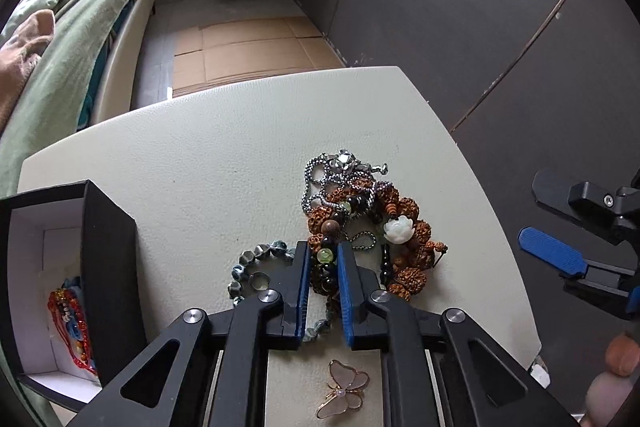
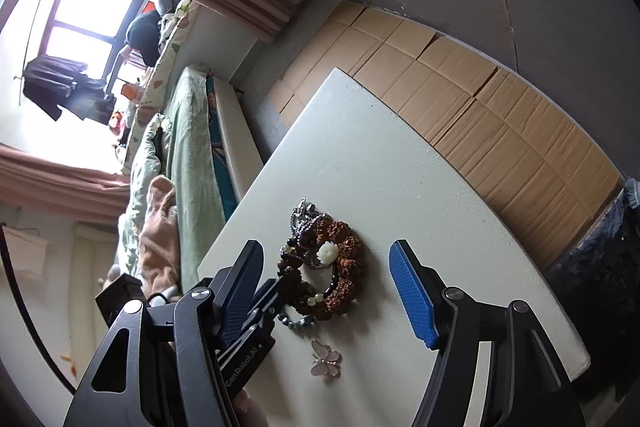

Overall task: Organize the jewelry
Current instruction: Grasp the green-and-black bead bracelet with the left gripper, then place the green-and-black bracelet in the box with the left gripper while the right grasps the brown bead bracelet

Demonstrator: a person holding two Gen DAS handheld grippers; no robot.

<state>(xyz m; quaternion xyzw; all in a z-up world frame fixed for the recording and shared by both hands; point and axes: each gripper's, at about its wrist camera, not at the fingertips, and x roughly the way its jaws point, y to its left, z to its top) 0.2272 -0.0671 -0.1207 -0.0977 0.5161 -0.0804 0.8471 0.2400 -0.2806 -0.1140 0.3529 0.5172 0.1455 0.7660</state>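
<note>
- The left gripper sits low over the heap of jewelry on the cream-white table, its blue-padded jaws nearly together around a dark-and-green beaded bracelet; whether the pads actually press the beads cannot be told.
- The gripper's arms hide much of the blue-grey faceted bead bracelet.
- The knobbly brown seed-bead bracelet with a white carved flower lies tangled under a silver chain necklace.
- A pale pink butterfly brooch lies apart, nearer the camera.
- The black box with white lining, cut off at the left, holds red beaded strands.
- The right gripper hovers beside the heap, jaws wide apart, nothing between them.
</note>
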